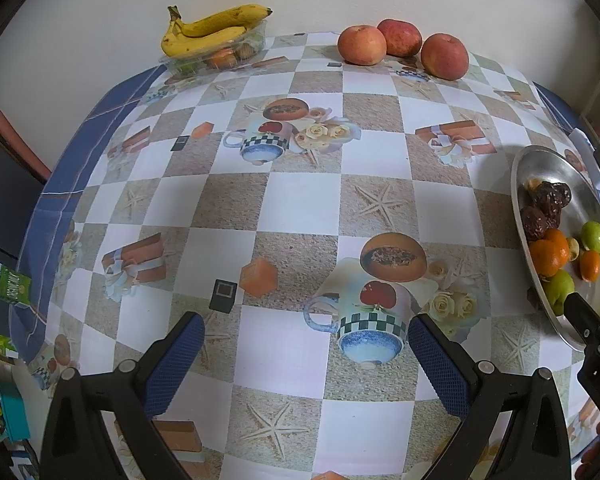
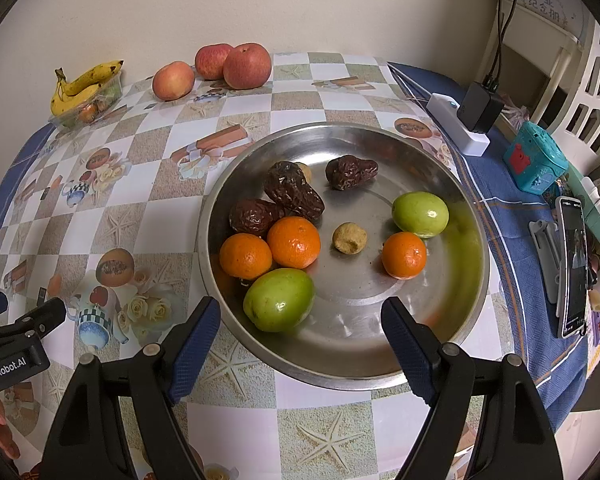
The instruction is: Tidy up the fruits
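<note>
A steel plate (image 2: 452, 288) holds three oranges (image 2: 294, 242), two green fruits (image 2: 279, 300), three dried dates (image 2: 294, 190) and a small tan ball (image 2: 349, 237). My right gripper (image 2: 300, 340) is open and empty, hovering over the plate's near rim beside the large green fruit. My left gripper (image 1: 304, 344) is open and empty above the bare tablecloth; the plate (image 1: 556, 176) lies to its right. Three apples (image 1: 362, 45) stand at the table's far edge, also in the right wrist view (image 2: 247, 66). Bananas (image 1: 210, 28) lie on a clear tray (image 1: 256, 42) of fruit at the far left.
A checkered tablecloth (image 1: 300, 200) covers the table. To the plate's right are a white power strip with a black charger (image 2: 478, 114), a teal toy box (image 2: 536, 162) and a phone on a stand (image 2: 572, 264). A green carton (image 1: 8, 284) sits past the table's left edge.
</note>
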The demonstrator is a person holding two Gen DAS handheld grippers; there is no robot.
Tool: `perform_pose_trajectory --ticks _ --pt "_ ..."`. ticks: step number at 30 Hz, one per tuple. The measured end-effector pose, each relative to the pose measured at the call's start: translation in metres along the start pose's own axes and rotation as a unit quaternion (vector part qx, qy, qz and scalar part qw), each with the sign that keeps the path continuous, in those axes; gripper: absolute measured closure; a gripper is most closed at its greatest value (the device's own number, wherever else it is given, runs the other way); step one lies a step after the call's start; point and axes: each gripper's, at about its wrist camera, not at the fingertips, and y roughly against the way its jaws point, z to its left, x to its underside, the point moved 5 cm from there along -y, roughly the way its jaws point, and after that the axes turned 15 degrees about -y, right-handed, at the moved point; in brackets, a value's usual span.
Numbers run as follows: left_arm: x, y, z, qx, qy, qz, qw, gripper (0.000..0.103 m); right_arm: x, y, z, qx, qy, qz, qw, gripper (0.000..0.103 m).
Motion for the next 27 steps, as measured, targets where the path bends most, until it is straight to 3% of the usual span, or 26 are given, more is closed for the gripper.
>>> perform_pose_trajectory --ticks 27 --pt "0.0009 0.0042 0.0015 -0.023 0.0 -0.003 0.9997 0.0 0.0022 -0.002 -0.0006 0.001 0.002 0.003 1.0 0.02"
